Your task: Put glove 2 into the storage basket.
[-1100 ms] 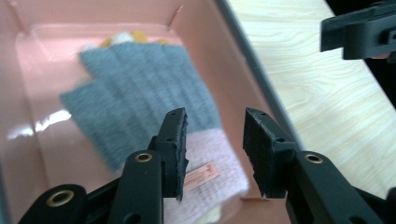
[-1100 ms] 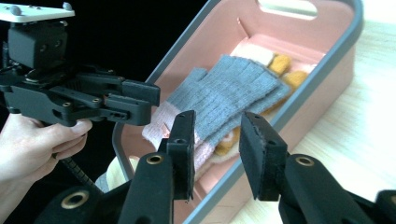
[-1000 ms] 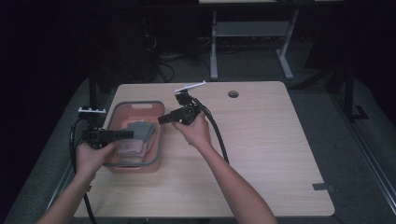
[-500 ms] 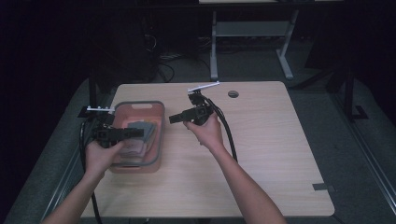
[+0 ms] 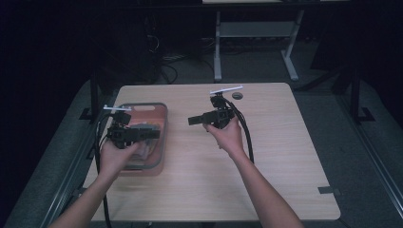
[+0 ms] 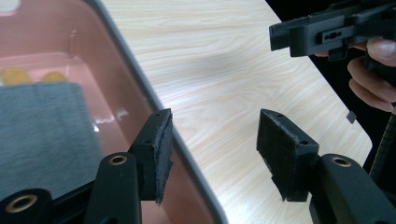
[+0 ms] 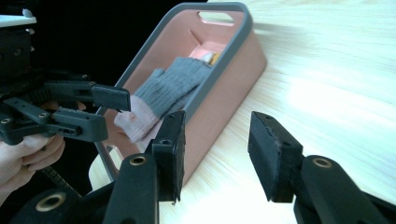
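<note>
A pink bin with a grey rim (image 5: 164,124) (image 6: 140,84) (image 7: 219,70) stands at the table's left. In it lies a grey knit cloth with a pink cuff (image 6: 42,130) (image 7: 173,86), beside small yellow pieces (image 6: 14,74). My left gripper (image 5: 154,134) (image 6: 212,140) hovers over the bin's right rim. Its jaws have just been opening and nothing is between them. My right gripper (image 5: 191,120) (image 7: 215,135) hangs over bare wood just right of the bin, pointing left at it. Its jaws have also just been opening and are empty.
The wooden table (image 5: 285,156) stretches wide to the right of the bin. A round cable hole (image 5: 236,95) sits near its far edge and a dark tape mark (image 5: 328,190) near the front right corner. Cables trail from both grippers.
Both grippers have shifted to the right. The right one has come off the bin onto open table, the left one has reached the bin's right rim. Both pairs of jaws stand wider.
</note>
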A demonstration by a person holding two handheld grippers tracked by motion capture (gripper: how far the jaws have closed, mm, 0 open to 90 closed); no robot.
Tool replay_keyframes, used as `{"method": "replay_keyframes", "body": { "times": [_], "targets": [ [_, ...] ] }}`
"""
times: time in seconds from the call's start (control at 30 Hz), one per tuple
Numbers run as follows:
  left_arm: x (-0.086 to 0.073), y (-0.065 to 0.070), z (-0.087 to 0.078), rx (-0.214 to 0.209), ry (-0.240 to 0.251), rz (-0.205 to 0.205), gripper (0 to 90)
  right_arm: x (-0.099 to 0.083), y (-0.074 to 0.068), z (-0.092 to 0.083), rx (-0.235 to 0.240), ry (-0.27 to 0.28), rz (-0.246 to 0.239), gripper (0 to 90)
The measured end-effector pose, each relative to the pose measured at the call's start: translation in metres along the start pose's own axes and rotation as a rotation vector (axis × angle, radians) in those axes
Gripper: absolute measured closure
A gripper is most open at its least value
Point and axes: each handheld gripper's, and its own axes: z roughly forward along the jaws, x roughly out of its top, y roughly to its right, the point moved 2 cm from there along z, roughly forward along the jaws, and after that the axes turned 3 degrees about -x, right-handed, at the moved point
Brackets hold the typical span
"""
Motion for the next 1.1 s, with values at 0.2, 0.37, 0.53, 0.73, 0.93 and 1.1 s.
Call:
{"method": "replay_keyframes", "body": {
  "times": [0.2, 0.37, 0.53, 0.73, 0.93, 1.1],
  "targets": [
    [0.001, 0.01, 0.01, -0.017, 0.002, 0.006, 44.3, -0.006, 0.011, -0.014, -0.019, 0.013, 0.014, 55.3],
    [0.002, 0.018, 0.017, -0.03, -0.011, 0.033, 42.8, -0.01, 0.017, -0.025, -0.026, 0.023, 0.023, 54.6],
    [0.003, 0.025, 0.024, -0.041, -0.02, 0.043, 41.6, -0.013, 0.02, -0.034, -0.036, 0.03, 0.029, 54.1],
    [0.005, 0.032, 0.031, -0.057, -0.023, 0.055, 39.8, -0.017, 0.026, -0.043, -0.047, 0.042, 0.036, 52.9],
    [0.007, 0.04, 0.038, -0.075, -0.02, 0.058, 37.9, -0.021, 0.03, -0.05, -0.053, 0.045, 0.048, 52.0],
    [0.006, 0.045, 0.044, -0.084, -0.025, 0.071, 36.1, -0.025, 0.035, -0.06, -0.064, 0.054, 0.052, 51.0]
  ]
}}
